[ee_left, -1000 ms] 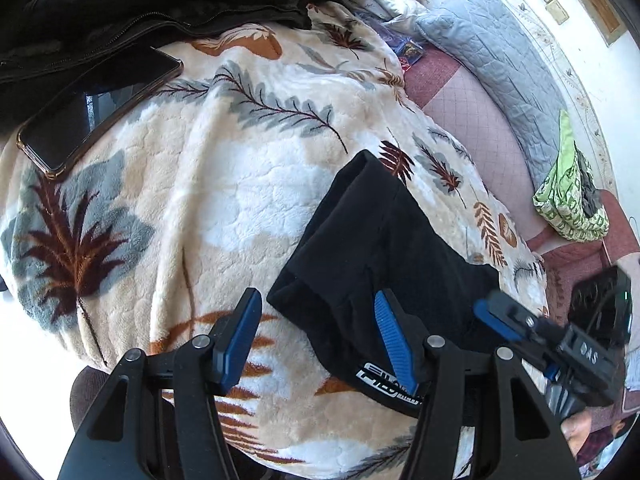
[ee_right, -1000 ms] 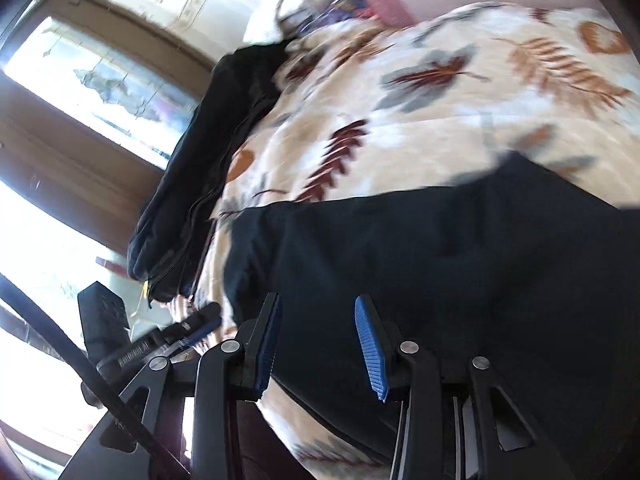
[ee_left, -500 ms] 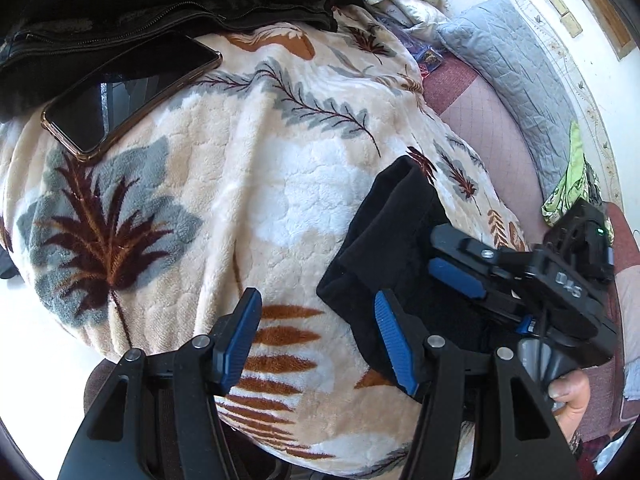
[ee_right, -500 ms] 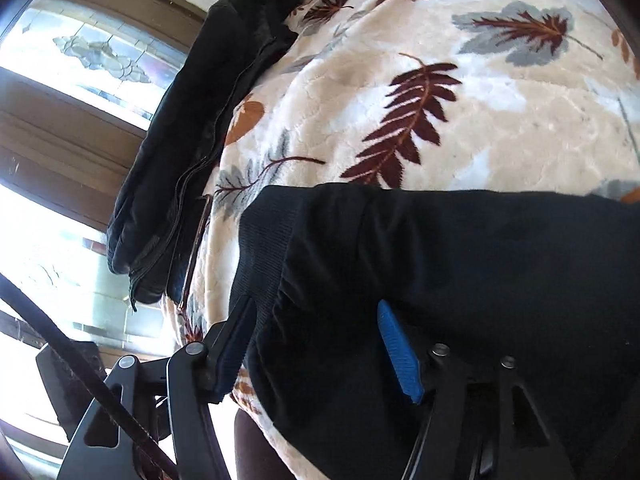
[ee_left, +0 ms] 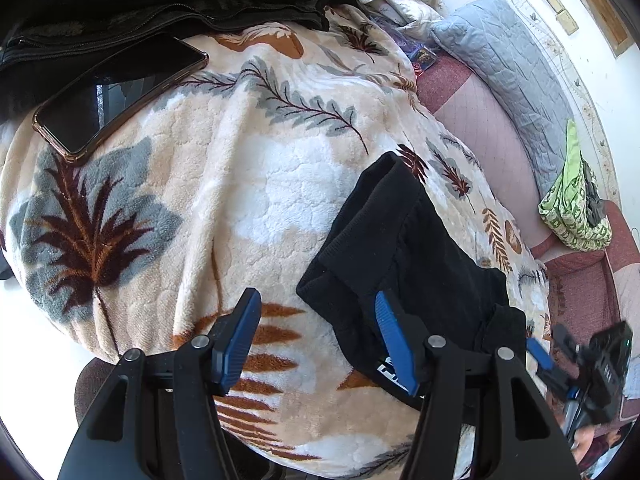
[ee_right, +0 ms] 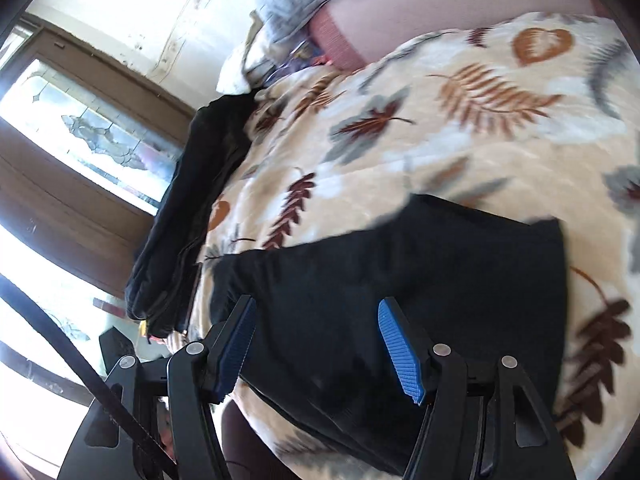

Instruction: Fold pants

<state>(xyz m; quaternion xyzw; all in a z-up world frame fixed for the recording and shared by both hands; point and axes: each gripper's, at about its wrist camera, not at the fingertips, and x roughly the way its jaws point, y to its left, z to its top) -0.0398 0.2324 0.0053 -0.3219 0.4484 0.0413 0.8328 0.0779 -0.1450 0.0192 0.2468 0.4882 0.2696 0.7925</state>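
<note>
Left wrist view: the folded black fabric pants [ee_left: 404, 264] are seen lying on the cream fleece blanket with leaf print [ee_left: 224, 184] covering the bed, near its front edge; the left gripper [ee_left: 316, 344] is held partly open with nothing between its pads, one pad just above the pants' edge; in the right wrist view the right gripper [ee_right: 320, 348] is held wide above the pants [ee_right: 420, 288], gripping nothing. A fold appears just laid; the bundle is judged next to need a final fold or smoothing, with both edges taken evenly.
</note>
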